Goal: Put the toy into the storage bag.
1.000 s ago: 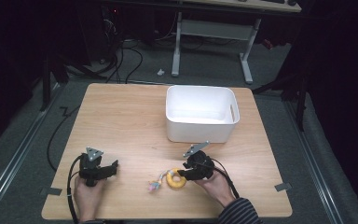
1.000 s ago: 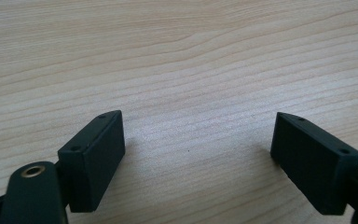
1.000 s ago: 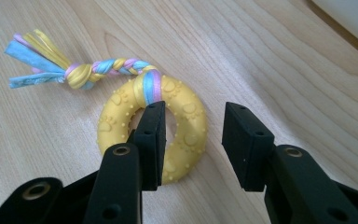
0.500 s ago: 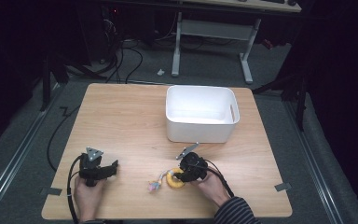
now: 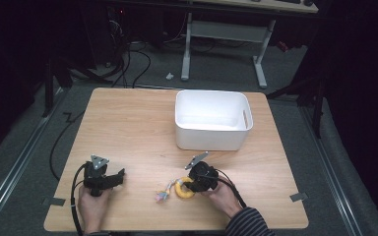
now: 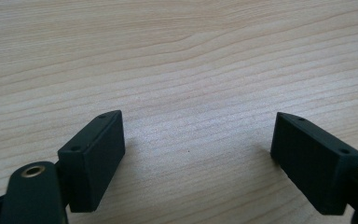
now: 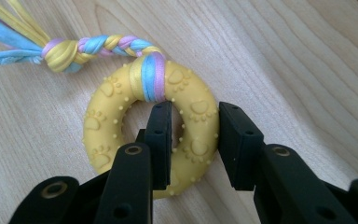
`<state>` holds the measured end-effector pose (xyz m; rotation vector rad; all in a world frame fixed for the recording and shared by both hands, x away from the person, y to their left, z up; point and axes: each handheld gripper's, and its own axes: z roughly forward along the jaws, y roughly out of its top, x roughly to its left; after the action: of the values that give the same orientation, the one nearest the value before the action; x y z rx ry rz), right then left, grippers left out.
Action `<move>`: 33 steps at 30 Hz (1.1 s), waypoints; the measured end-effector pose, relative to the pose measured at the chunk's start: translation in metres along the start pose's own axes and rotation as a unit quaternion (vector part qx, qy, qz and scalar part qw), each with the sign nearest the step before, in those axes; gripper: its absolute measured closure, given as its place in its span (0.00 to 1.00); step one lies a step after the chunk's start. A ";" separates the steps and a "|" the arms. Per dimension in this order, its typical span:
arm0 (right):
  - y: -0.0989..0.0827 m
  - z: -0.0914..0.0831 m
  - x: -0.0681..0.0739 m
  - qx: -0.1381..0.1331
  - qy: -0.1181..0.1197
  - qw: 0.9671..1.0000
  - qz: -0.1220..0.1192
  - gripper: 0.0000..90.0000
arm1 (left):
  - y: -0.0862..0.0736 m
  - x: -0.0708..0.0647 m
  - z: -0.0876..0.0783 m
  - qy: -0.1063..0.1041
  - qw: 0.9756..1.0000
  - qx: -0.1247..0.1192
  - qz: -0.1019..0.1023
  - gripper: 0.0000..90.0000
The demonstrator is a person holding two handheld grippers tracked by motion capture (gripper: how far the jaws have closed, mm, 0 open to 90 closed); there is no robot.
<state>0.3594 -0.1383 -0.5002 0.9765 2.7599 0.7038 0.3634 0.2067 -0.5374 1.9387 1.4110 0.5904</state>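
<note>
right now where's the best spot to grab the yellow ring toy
Grip the ring across its band on the side opposite the braided rope, one jaw through the hole, one outside. It lies flat, so come from above; the right gripper is clamped there.

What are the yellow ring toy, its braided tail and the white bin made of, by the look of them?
Yellow ring toy: likely soft rubber or silicone, matte, with moulded paw prints and small nubs. Braided tail: fabric strips in yellow, blue and pink, slightly shiny, knotted round the ring. White bin: probably hard plastic, smooth walls, with a handle slot.
</note>
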 end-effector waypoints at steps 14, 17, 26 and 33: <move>-0.021 -0.024 -0.018 -0.034 -0.014 0.999 0.030 0.75 | 0.000 0.000 0.000 0.000 1.000 0.002 0.002 0.20; -0.029 -0.029 -0.024 -0.042 -0.015 0.998 0.046 0.75 | 0.001 0.001 0.000 0.000 1.000 0.000 -0.002 0.20; -0.044 -0.056 -0.032 -0.053 -0.033 0.996 0.062 0.75 | 0.001 0.000 0.001 0.002 1.000 0.001 0.000 0.20; -0.052 -0.075 -0.044 -0.070 -0.050 0.993 0.075 0.75 | 0.001 0.000 0.001 0.002 1.000 0.001 0.000 0.20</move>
<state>0.3445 -0.2298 -0.4600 1.1649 2.5326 0.8331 0.3647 0.2066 -0.5373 1.9412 1.4147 0.5945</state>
